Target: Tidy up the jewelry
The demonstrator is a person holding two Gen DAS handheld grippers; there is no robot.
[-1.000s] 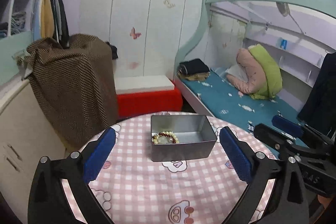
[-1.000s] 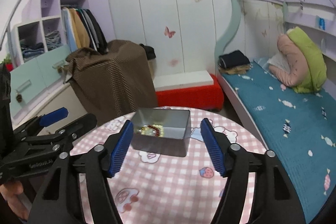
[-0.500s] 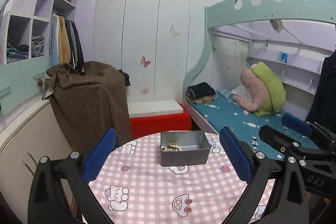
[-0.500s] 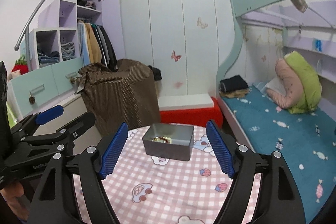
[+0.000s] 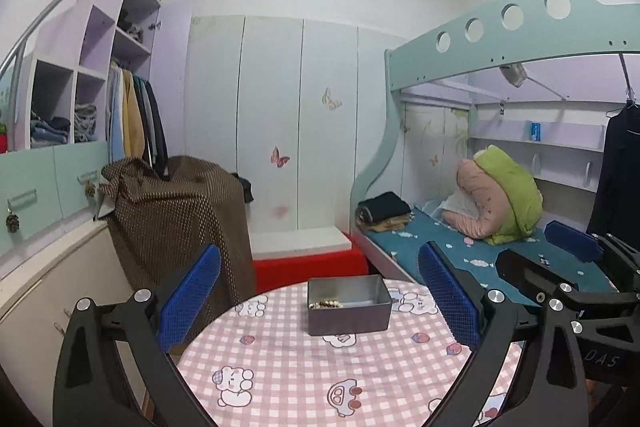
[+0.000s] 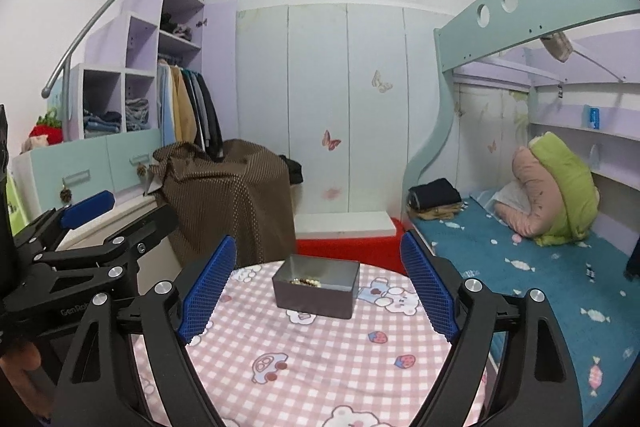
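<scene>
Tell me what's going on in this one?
A person holds two tongs over a round table with a pink checked cloth. A beaded bracelet lies inside the open grey metal tin. The left tongs and right tongs are open and empty, well short of the tin; the right tongs have just been opening.

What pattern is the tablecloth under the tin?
Pink-and-white check with cartoon animals on the tablecloth; clearest in the right wrist view.

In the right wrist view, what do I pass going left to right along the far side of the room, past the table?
Cubby shelves → hanging clothes → brown-covered furniture → red bench → folded clothes → rolled bedding.
</scene>
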